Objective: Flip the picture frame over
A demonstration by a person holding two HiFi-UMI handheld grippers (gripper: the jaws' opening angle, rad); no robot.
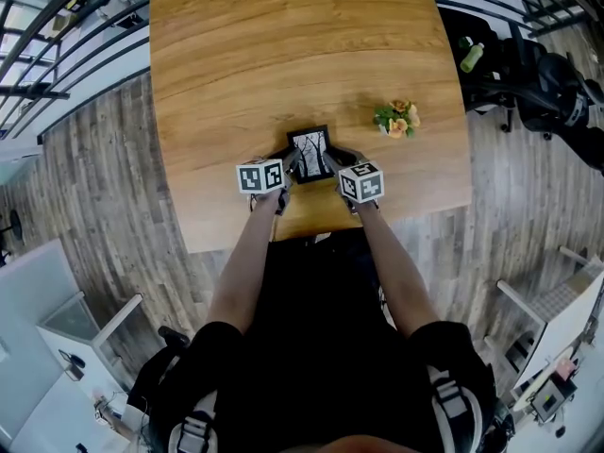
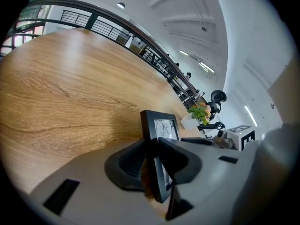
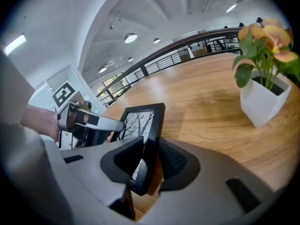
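Note:
A small black picture frame (image 1: 311,152) with a tree print sits near the front edge of the wooden table (image 1: 283,45), print side up. My left gripper (image 1: 289,163) is shut on its left edge and my right gripper (image 1: 336,161) is shut on its right edge. In the left gripper view the frame (image 2: 161,125) stands tilted on edge between the jaws of the left gripper (image 2: 152,161). In the right gripper view the frame (image 3: 140,121) is clamped in the right gripper (image 3: 150,165), with the left gripper (image 3: 93,123) across from it.
A small white pot of orange flowers (image 1: 397,119) stands on the table to the right of the frame, seen close in the right gripper view (image 3: 265,78). The table's front edge lies just under my hands. Dark equipment (image 1: 547,83) and a green bottle (image 1: 471,57) are off the table's right side.

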